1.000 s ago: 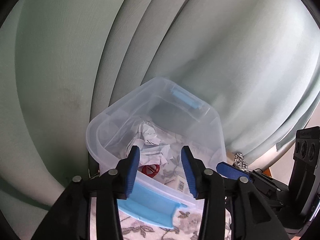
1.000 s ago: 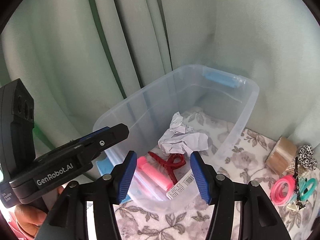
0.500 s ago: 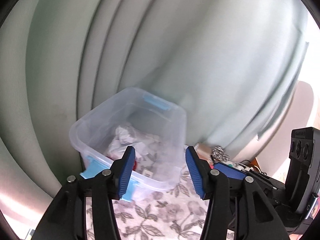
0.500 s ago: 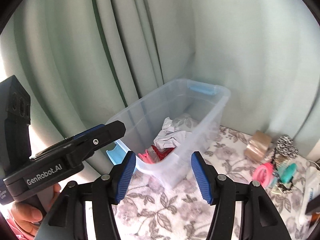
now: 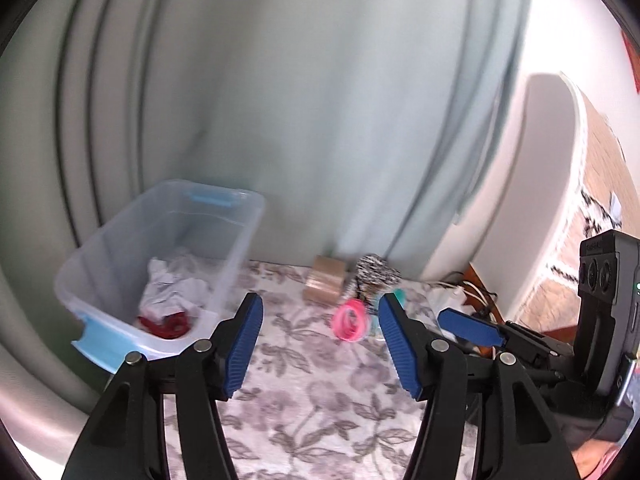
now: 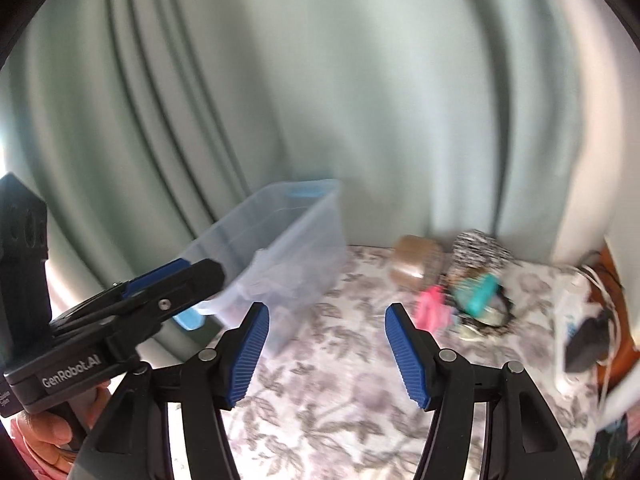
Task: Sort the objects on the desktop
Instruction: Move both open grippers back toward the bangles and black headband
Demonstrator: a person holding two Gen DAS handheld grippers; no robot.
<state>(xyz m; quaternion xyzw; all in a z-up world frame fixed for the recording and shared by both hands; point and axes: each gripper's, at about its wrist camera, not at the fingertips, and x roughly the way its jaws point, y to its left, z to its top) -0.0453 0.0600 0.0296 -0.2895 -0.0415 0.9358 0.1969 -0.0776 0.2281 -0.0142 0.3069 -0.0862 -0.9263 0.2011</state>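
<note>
As both tools had swung off the bin since a second earlier, the left gripper (image 5: 320, 344) and the right gripper (image 6: 326, 350) hung with jaws spread and nothing between them, above bare flowered tablecloth (image 5: 320, 408). A second before, each had looked straight down into the clear plastic bin (image 5: 100, 248); now that bin sat off to the left in both views, holding crumpled white paper (image 5: 172, 288) and a red clip (image 5: 168, 322).

Ahead and to the right lay the unsorted cluster, well apart from the bin: a pink hair tie (image 5: 350, 320) nearest, a roll of brown tape (image 5: 325, 278) behind it, a black-and-white scrunchie (image 5: 376, 272) just beside the tape, and a teal piece (image 6: 480, 290) among smaller bits too blurred to name.

The turn suggested one deposit was finished and the next pickup was starting, probably from this pile. Heavy blur in the right wrist view pointed to fast motion.
</note>
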